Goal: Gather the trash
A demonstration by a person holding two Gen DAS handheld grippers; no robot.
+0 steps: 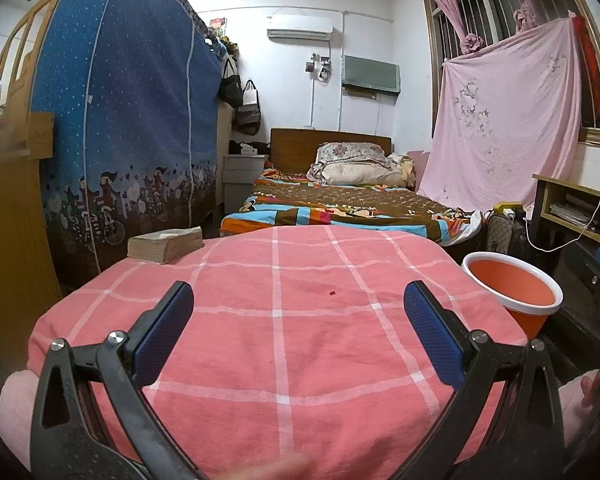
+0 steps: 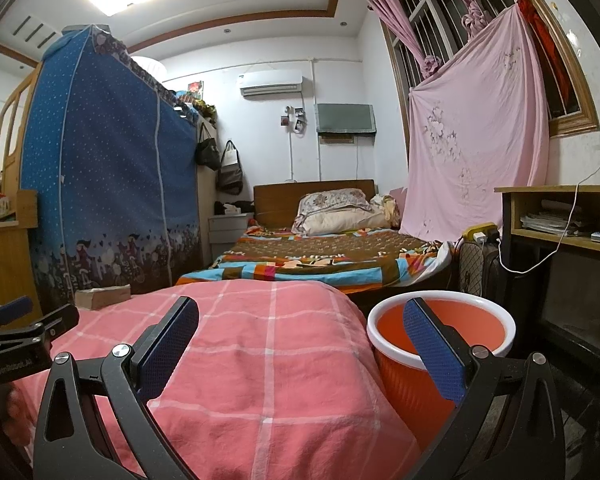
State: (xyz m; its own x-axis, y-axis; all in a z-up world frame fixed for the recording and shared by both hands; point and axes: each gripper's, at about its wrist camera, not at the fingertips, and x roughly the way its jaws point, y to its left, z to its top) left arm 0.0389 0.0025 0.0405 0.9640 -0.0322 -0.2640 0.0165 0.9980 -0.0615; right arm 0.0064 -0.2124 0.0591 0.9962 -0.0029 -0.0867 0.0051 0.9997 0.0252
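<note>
A pink checked cloth (image 1: 284,344) covers the surface in front of me. On it lies one tiny red scrap (image 1: 332,293), ahead of my left gripper (image 1: 298,300), which stands open with nothing between its blue pads. An orange bin with a white rim (image 1: 512,284) stands at the cloth's right edge, and nothing shows in the part of its inside that I can see. In the right wrist view, my right gripper (image 2: 300,316) is open over the cloth's right edge, its right finger in front of the orange bin (image 2: 440,332). The left gripper's side (image 2: 16,332) shows at far left.
A thick book (image 1: 166,243) lies at the cloth's far left corner. Beyond it are a blue fabric wardrobe (image 1: 120,128), a bed with a patterned blanket (image 1: 340,204), a hanging pink sheet (image 1: 504,120) and a wooden shelf with a charger cable (image 1: 576,216). A hand (image 1: 598,376) shows at right.
</note>
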